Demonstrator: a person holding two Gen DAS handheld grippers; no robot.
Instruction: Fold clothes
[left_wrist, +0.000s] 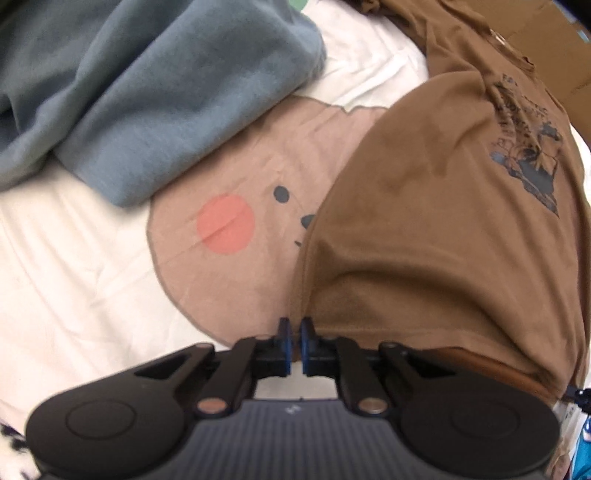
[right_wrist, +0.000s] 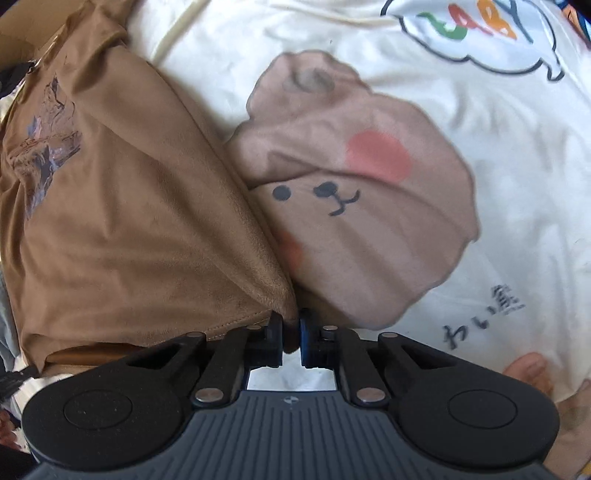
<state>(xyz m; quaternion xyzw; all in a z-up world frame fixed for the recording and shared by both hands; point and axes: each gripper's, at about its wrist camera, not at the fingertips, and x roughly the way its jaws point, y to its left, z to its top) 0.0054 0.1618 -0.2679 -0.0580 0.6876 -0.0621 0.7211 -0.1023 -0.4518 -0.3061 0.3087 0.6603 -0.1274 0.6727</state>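
A brown T-shirt with a dark print on its chest lies on a white bed sheet. In the left wrist view its lower corner runs down to my left gripper, whose blue pads are shut on that corner's edge. In the right wrist view the same T-shirt fills the left side. Its other lower corner comes to a point at my right gripper, and brown fabric shows pinched between the shut pads. Both grippers point down at the bed.
A blue-grey garment lies bunched at the upper left of the left wrist view. The sheet bears a tan bear-face print beside the shirt. A cardboard box stands past the shirt's collar.
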